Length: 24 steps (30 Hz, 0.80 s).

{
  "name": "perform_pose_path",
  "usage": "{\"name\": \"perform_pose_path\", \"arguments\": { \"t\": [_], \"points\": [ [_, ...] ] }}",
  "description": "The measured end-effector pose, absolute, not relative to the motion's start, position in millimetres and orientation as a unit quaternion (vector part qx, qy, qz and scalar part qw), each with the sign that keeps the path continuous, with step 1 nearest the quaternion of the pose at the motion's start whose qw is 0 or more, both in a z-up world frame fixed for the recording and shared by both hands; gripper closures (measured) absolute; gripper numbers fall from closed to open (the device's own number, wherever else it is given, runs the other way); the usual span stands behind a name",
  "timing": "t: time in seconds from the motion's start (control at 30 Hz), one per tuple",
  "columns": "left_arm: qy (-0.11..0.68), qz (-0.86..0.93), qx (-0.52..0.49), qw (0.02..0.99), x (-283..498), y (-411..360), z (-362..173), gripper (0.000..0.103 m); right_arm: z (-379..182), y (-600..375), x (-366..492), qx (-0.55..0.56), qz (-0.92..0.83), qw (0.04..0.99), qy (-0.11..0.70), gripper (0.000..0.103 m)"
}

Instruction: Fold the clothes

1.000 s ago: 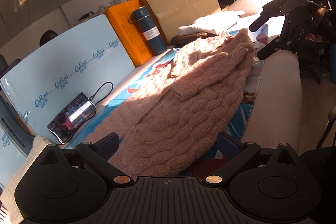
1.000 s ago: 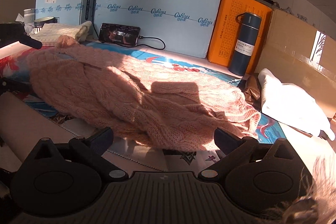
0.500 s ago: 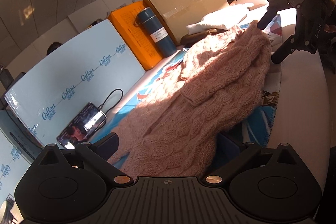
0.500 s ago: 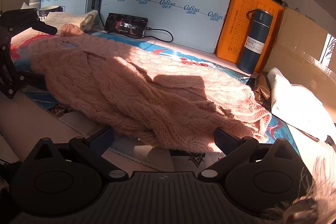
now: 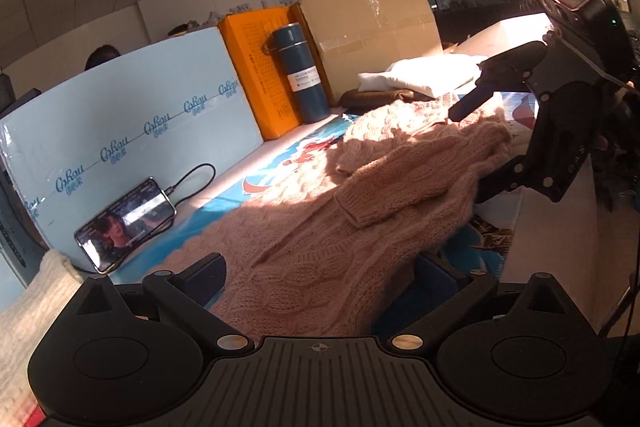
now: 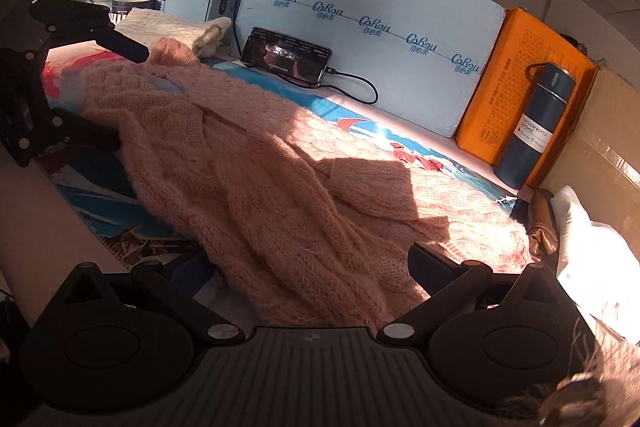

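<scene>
Sunlit and crowded, the table (image 5: 560,251) carries a printed blue mat with the pink knit sweater (image 5: 360,211) spread lengthways across it, a sleeve cuff lying on top. Your left gripper (image 5: 320,279) and right gripper (image 6: 308,267) both have their tongs spread wide, the sweater's near edge bunched between them but not pinched. You should probably close on the hem with both at once, taking every layer. Lift evenly and carry it toward the far side, stopping short of the phone (image 6: 286,57) and the blue flask (image 6: 534,127).
</scene>
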<state>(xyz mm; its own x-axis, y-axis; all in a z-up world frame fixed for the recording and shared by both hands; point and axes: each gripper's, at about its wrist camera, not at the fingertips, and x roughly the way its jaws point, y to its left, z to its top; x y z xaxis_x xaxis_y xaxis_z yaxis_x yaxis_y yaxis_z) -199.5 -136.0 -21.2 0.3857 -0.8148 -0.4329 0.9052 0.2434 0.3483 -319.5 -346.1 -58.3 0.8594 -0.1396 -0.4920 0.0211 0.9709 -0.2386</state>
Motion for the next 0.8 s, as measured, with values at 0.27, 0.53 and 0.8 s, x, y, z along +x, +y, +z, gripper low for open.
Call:
{"name": "perform_pose_path", "arguments": {
  "t": [0.27,0.53,0.8],
  "points": [
    [0.091,-0.391,0.347,0.848,-159,-133,-35,0.002,-53,-349,-323,-0.128,-0.064,0.963,0.228,0.000],
    [0.128,-0.328,0.273,0.895,-116,-98,-24,0.008,-71,-337,-349,-0.260,-0.070,0.933,0.240,0.048],
    [0.157,-0.370,0.301,0.865,-121,-96,-30,0.095,-62,-348,-351,-0.193,-0.036,0.952,0.233,0.089]
  ]
}}
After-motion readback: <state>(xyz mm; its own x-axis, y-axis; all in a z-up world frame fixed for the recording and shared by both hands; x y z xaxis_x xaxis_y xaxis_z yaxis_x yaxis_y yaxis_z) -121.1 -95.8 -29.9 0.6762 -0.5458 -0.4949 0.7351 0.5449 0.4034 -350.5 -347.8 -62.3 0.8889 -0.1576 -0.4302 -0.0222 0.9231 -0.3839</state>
